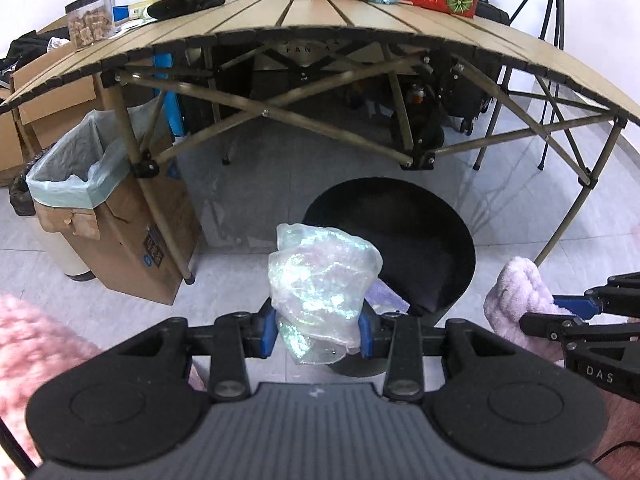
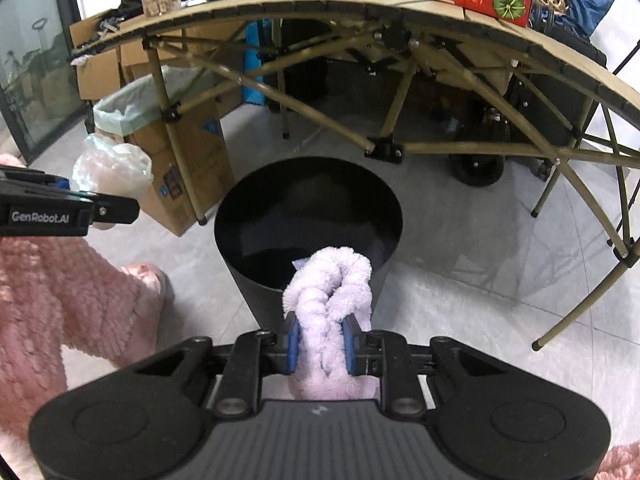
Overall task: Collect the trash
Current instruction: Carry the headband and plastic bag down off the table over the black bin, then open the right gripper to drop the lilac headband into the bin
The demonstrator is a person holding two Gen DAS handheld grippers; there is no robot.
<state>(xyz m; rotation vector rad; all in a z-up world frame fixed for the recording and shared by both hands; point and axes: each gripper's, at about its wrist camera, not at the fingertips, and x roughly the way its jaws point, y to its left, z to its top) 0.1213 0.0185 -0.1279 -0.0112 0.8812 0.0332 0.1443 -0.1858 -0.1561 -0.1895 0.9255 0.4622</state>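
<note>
**Trash run, both hands loaded over the bin**

Grey tiled floor (image 2: 460, 280), lying under a tan slatted folding table (image 1: 360, 20) with crossed metal legs.

- Round black waste bin (image 2: 308, 208): standing open-mouthed on the floor in front of the table, directly ahead of both grippers; likely the drop target.
- Left gripper (image 1: 318, 330): clamping a crumpled iridescent clear plastic wrapper (image 1: 320, 276) between its blue pads, holding it up near the bin's rim, presumably for release.
- Right gripper (image 2: 320, 344): squeezing tight on a twisted pale lilac fluffy cloth (image 2: 330, 284), its free end hanging over the near rim of the bin.
- Cardboard box lined with a pale green bag (image 1: 100, 208): sitting by the table's left leg, well apart from both loads.
- Pink fuzzy sleeve (image 2: 44, 292): showing at the left edge.
</note>
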